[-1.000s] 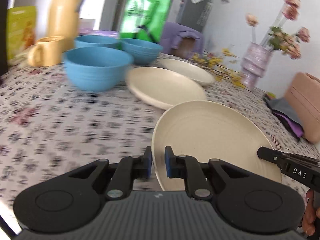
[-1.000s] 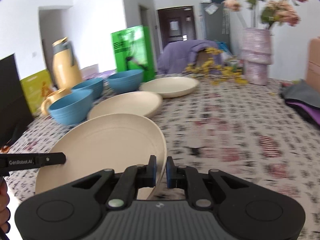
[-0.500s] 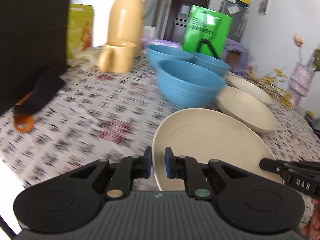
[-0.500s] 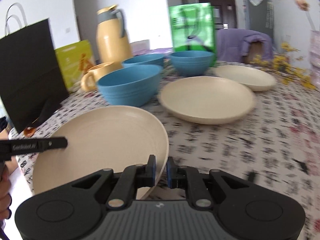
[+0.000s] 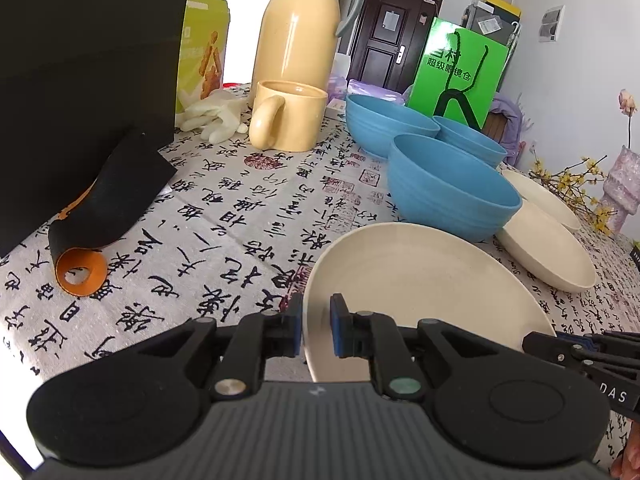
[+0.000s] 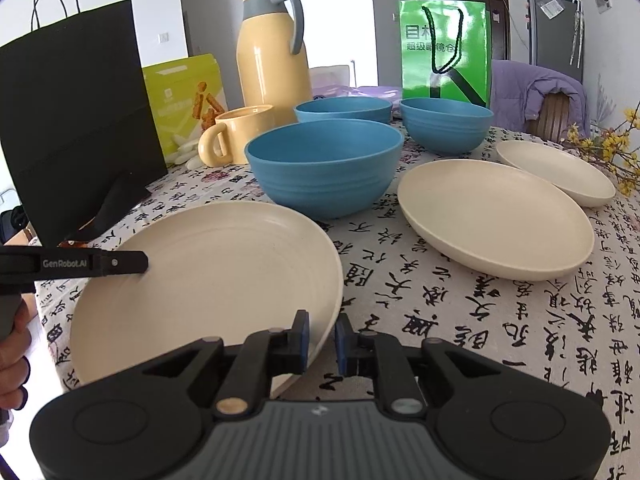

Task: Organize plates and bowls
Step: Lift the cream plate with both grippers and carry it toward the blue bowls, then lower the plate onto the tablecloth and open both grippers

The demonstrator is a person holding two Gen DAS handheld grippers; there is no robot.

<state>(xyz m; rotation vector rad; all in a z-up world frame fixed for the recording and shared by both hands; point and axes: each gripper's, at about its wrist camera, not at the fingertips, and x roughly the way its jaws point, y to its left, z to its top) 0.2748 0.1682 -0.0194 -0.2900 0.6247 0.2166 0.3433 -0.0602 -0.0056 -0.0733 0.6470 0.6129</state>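
Note:
A cream plate (image 5: 420,280) (image 6: 208,280) lies low over the tablecloth, just in front of the nearest blue bowl (image 5: 452,196) (image 6: 324,160). My left gripper (image 5: 316,330) is shut on the plate's left rim. My right gripper (image 6: 322,336) has the right rim between its pads; its jaws are opening and the pads look slack on the rim. Two more blue bowls (image 6: 344,110) (image 6: 444,124) stand behind. Two other cream plates (image 6: 492,216) (image 6: 556,168) lie to the right.
A black paper bag (image 6: 76,120) stands at the left with a rolled black and orange mat (image 5: 92,232) at its foot. Behind are a yellow mug (image 5: 288,116), a yellow jug (image 5: 300,28), pale gloves (image 5: 212,116) and a green bag (image 6: 444,48). Yellow flowers (image 5: 572,180) lie far right.
Both grippers have carried the cream plate leftward across the table, from near the flowers to in front of the nearest blue bowl. The right jaws have parted slightly.

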